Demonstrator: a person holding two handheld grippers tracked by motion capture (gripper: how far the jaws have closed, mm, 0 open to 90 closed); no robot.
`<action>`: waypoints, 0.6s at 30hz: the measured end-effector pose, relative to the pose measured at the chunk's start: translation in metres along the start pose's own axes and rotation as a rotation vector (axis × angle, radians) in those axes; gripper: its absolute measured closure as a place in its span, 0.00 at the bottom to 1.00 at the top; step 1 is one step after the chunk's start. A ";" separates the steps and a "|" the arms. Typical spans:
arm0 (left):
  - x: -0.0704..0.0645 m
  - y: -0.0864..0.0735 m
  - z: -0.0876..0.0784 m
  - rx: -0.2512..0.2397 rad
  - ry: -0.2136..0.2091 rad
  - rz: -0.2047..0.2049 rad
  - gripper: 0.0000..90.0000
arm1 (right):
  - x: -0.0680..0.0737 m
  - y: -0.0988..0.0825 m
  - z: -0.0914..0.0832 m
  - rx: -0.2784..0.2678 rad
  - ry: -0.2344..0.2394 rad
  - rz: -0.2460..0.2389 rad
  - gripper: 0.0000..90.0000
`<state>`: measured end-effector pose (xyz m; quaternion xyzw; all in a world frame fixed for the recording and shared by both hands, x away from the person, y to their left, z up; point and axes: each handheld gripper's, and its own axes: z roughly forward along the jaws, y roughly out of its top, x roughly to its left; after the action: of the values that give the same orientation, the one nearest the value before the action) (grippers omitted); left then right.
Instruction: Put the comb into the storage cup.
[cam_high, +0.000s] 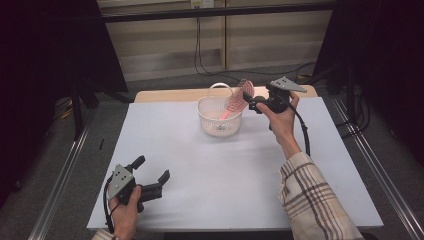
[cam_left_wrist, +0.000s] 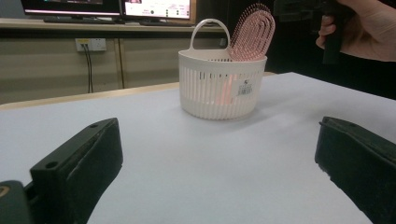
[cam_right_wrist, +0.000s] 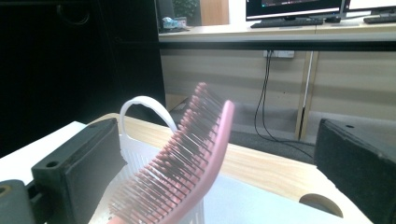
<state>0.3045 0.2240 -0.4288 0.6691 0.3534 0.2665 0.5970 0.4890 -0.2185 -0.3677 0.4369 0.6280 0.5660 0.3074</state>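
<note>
A pink hairbrush (cam_high: 235, 100) stands handle-down in a white slatted basket (cam_high: 220, 125) at the far middle of the table, its head leaning out over the rim. My right gripper (cam_high: 249, 101) is open just right of the brush head. In the right gripper view the brush (cam_right_wrist: 196, 158) rises between the wide-apart jaws of this gripper (cam_right_wrist: 219, 140), touching neither, with the basket (cam_right_wrist: 130, 158) below. My left gripper (cam_high: 151, 169) rests open near the front left edge, holding nothing. The left gripper view looks past its own gripper (cam_left_wrist: 219, 135) at the basket (cam_left_wrist: 210, 93) and brush (cam_left_wrist: 254, 30).
A pale sheet (cam_high: 210, 175) covers the wooden table (cam_high: 165, 94). Dark curtains and metal frame legs flank both sides. Cables hang down the far wall. A desk with monitors (cam_right_wrist: 299, 7) stands beyond the table.
</note>
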 end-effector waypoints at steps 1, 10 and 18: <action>0.000 0.000 0.000 0.000 0.004 0.003 0.01 | 0.001 0.001 -0.001 0.003 0.003 -0.008 0.00; 0.000 0.001 -0.002 -0.005 0.009 0.009 0.01 | -0.003 0.002 -0.016 -0.002 -0.015 -0.025 0.00; 0.000 0.001 -0.003 -0.007 0.012 0.008 0.01 | -0.008 0.000 -0.028 -0.005 -0.033 -0.039 0.00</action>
<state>0.3024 0.2255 -0.4276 0.6669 0.3531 0.2741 0.5962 0.4674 -0.2381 -0.3640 0.4330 0.6297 0.5542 0.3300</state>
